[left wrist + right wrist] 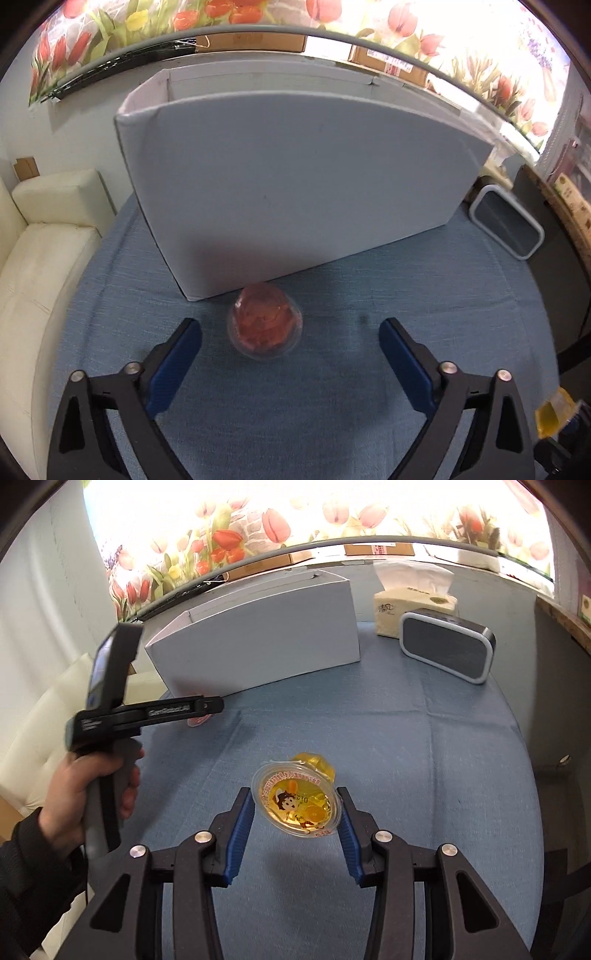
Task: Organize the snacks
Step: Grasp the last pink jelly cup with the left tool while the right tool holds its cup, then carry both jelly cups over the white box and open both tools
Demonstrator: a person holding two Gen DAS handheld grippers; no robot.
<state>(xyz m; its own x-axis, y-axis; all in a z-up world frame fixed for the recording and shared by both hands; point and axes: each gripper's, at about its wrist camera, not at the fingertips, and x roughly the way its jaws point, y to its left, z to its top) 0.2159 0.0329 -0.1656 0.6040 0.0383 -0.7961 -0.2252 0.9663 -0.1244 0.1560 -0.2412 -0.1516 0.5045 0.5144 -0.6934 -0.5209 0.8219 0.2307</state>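
- Left tongs are released, spread wide around a red jelly cup in clear plastic on the blue-clothed counter, at 6 o'clock of the white cardboard box.
- Right tongs are clenched on a yellow jelly cup with printed lid.

Right gripper: clamps yellow jelly cup above the blue tablecloth.
White box: beyond.

The left gripper's fingers cover most of the red cup in the right wrist view. The white box hides its own inside. The yellow cup is blurred at the frame edge.
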